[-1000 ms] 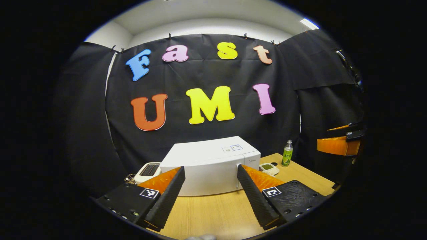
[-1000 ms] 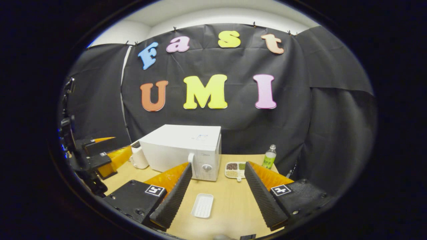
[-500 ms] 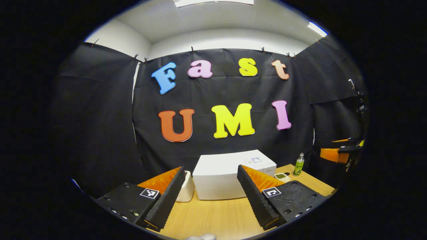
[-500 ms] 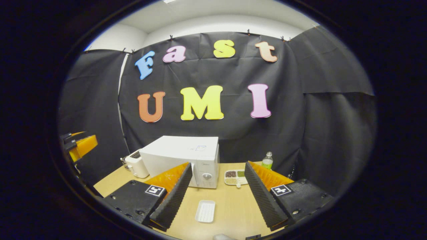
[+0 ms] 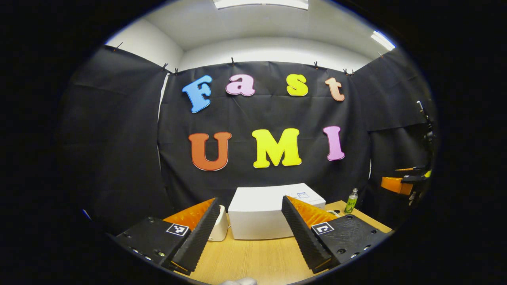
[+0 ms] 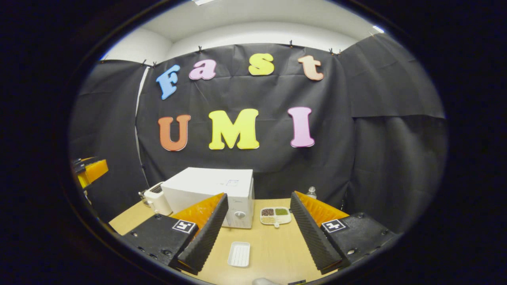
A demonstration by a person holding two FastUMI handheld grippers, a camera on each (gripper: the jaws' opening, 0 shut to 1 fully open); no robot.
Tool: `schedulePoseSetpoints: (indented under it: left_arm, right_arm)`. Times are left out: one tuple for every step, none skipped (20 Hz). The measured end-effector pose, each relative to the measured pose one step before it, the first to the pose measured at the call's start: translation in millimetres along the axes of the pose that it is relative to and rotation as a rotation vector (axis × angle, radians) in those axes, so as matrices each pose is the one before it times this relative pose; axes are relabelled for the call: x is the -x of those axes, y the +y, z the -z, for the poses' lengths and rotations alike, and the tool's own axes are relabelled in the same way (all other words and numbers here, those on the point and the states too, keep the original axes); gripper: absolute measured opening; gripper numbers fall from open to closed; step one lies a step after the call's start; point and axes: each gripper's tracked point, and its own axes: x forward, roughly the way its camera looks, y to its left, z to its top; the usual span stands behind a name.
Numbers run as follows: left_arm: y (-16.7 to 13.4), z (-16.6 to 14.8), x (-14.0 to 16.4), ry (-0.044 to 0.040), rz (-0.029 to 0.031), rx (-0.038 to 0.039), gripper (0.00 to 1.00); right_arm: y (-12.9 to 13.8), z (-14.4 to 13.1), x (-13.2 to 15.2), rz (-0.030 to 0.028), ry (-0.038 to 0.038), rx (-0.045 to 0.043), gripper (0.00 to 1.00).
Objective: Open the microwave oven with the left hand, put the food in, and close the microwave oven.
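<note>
I have both tools held above the near edge of the table (image 6: 273, 253), each with its fingers spread wide and nothing between them: the left gripper (image 5: 249, 233) and the right gripper (image 6: 257, 233). In the right gripper view, a white tray (image 6: 239, 254) lies nearest on the wood, between my fingers. Farther back sits a divided dish of food (image 6: 274, 215), just right of the microwave (image 6: 214, 190), whose door is closed. A toaster (image 6: 156, 200) stands at the microwave's left, and a bottle (image 6: 311, 192) at the far right near the cloth. In the left gripper view the microwave (image 5: 261, 213) sits dead ahead, far across the table.
</note>
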Motion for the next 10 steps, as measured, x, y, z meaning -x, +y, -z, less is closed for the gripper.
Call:
schedulePoseSetpoints:
  left_arm:
    - [-0.01,-1.4,-1.09,-0.00571,0.0019,-0.00049,0.96]
    - [0.38,-3.09,-0.92,-0.0049,0.005,0.0002,0.96]
    - [-0.03,-2.42,-0.67,-0.0036,0.00237,0.00186,0.96]
    - [-1.24,-3.35,-0.39,-0.0103,0.00586,0.00352,0.96]
    - [-0.76,-3.88,-0.44,-0.00514,0.00553,0.00254,0.96]
    - [0.18,-4.82,-1.01,-0.00843,0.00453,0.00104,0.96]
    - [-0.59,-2.86,0.45,-0.00455,0.00423,0.00025,0.96]
    - [1.38,-2.36,-2.07,-0.00564,0.00318,-0.00021,0.96]
    - [0.2,-2.04,-0.58,-0.00265,0.0014,-0.00052,0.96]
    - [2.15,-1.39,0.19,-0.00358,-0.001,-0.00019,0.96]
  right_arm:
    - [-0.52,-4.13,0.75,0.00397,-0.00783,0.0009,1.0]
    - [0.08,-2.69,0.82,0.00145,-0.00648,-0.00229,0.92]
    - [0.22,-3.15,0.04,0.00117,-0.00394,-0.00356,1.0]
    - [-0.09,-1.43,0.25,0.00015,-0.00414,-0.00258,1.0]
    - [-0.28,-3.32,0.47,0.00277,-0.00661,-0.00049,1.0]
    - [-0.37,-1.13,0.9,0.00192,-0.00354,0.00127,1.0]
    - [0.52,-2.43,1.14,-0.00054,-0.00751,0.00147,1.0]
    - [-0.41,-2.24,0.49,0.0015,-0.00907,0.00118,1.0]
    - [0.68,-2.12,0.62,-0.00072,-0.00552,0.00096,1.0]
    - [0.23,-0.67,-1.22,0.00335,-0.00389,0.00284,1.0]
